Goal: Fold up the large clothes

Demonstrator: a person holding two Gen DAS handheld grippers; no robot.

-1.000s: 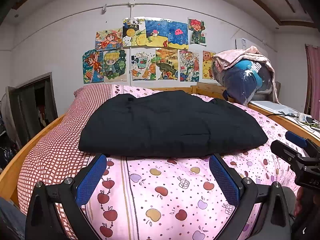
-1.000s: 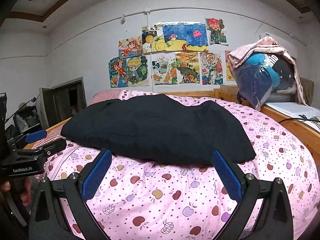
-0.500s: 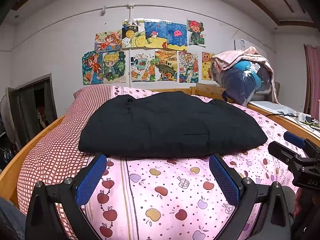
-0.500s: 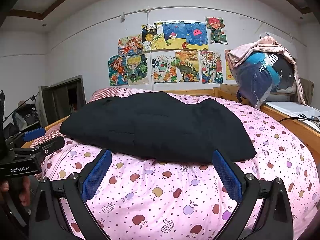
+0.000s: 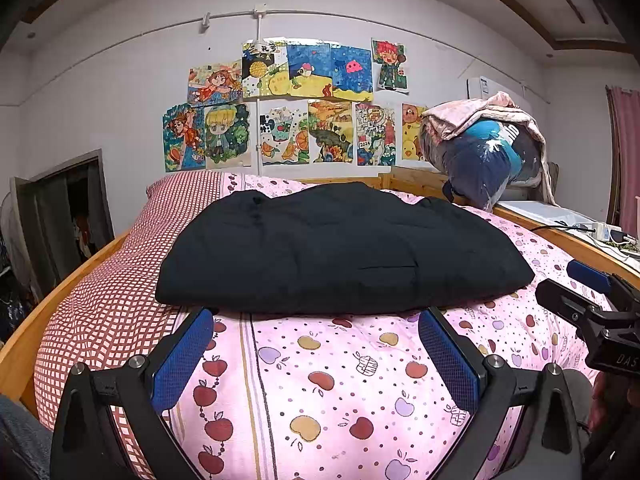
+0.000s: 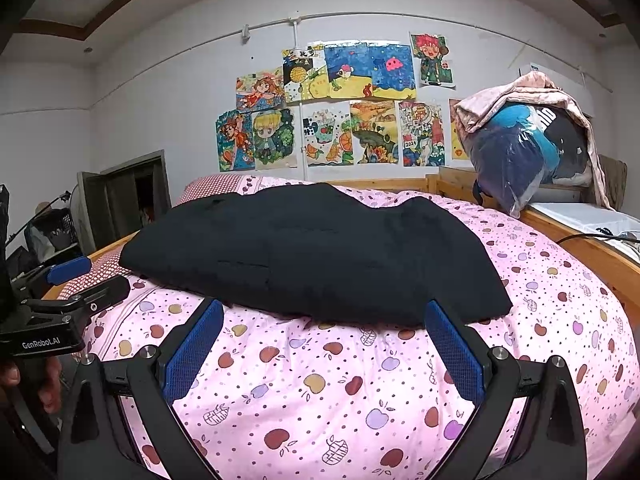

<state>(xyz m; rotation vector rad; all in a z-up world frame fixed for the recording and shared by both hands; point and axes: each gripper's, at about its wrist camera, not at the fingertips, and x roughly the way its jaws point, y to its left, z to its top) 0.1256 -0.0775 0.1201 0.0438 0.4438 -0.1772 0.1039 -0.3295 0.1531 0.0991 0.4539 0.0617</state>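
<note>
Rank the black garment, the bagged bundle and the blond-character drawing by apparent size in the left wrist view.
1. Black garment, largest by far.
2. Bagged bundle.
3. Blond-character drawing, smallest, though it hangs farthest from the camera, so true sizes stay unsure.

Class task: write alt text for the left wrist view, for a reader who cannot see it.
A folded black garment lies on a pink apple-print bedspread, just beyond the open, empty left gripper. Children's drawings cover the wall behind.

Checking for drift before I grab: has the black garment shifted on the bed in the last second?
No. The black garment keeps its outline against the bed's red checked strip and the wall drawings.
</note>
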